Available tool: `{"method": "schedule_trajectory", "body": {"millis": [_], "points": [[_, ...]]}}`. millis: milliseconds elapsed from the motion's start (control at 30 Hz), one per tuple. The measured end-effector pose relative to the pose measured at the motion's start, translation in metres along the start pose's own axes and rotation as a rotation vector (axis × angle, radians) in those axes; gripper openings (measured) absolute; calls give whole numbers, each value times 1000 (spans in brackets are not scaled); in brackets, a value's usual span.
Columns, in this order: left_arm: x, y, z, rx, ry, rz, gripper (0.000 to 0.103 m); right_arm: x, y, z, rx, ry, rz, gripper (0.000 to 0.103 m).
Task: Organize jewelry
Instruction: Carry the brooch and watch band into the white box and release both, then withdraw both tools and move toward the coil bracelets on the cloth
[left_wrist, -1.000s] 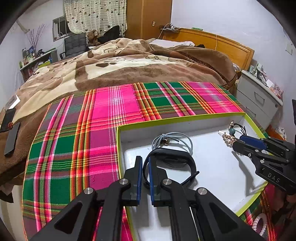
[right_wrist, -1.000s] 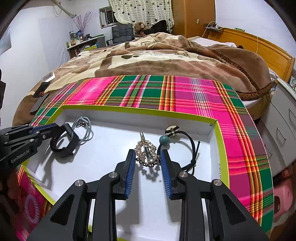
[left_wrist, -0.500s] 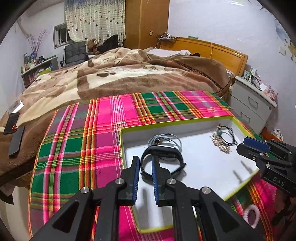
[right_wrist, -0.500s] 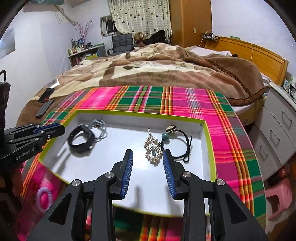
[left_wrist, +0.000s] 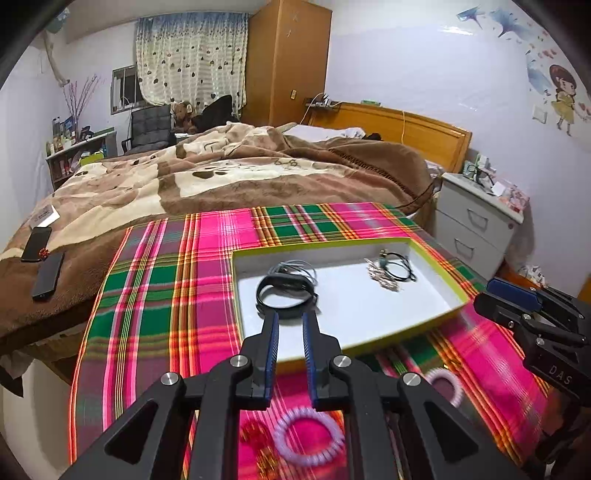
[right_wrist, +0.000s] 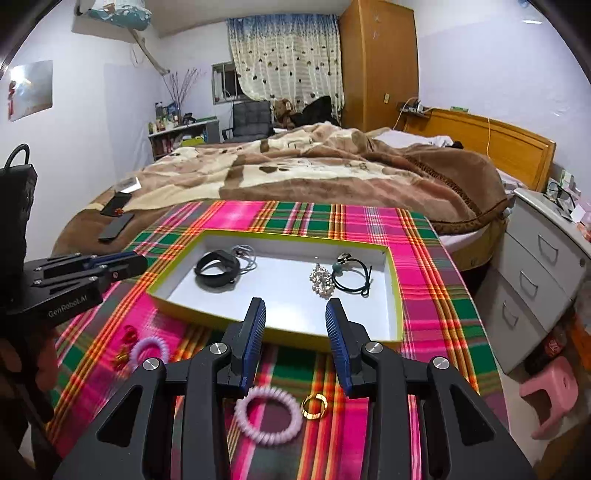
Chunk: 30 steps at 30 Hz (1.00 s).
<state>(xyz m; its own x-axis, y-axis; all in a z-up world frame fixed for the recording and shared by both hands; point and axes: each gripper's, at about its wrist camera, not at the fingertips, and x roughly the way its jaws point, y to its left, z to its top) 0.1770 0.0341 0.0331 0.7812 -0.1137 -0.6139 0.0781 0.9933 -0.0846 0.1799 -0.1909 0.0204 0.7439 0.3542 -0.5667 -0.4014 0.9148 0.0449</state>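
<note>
Tray (right_wrist: 395, 295) lies flat, long axis across right wrist view.

Two black grippers, left (left_wrist: 289, 325) and right (right_wrist: 295, 314), angular, with triangular cut-outs in the arms. Blue ribbed pads lining the jaws. Silver round screws at the pivots. White lettering "GenRobot.AI" along the left housing, "DAS" on the right one. Small red-tipped screws along each side.
</note>
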Motion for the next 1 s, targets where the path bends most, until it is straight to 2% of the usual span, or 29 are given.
{"method": "schedule_trajectory", "body": {"millis": [467,1000], "points": [[-49,-23,-37,18,-35,-1,12,-43,11,-25,1,-26,-4,35],[-94,-29,-64,24,-80,-13,12,-79,23,-49,3,-34,-11,35]]}}
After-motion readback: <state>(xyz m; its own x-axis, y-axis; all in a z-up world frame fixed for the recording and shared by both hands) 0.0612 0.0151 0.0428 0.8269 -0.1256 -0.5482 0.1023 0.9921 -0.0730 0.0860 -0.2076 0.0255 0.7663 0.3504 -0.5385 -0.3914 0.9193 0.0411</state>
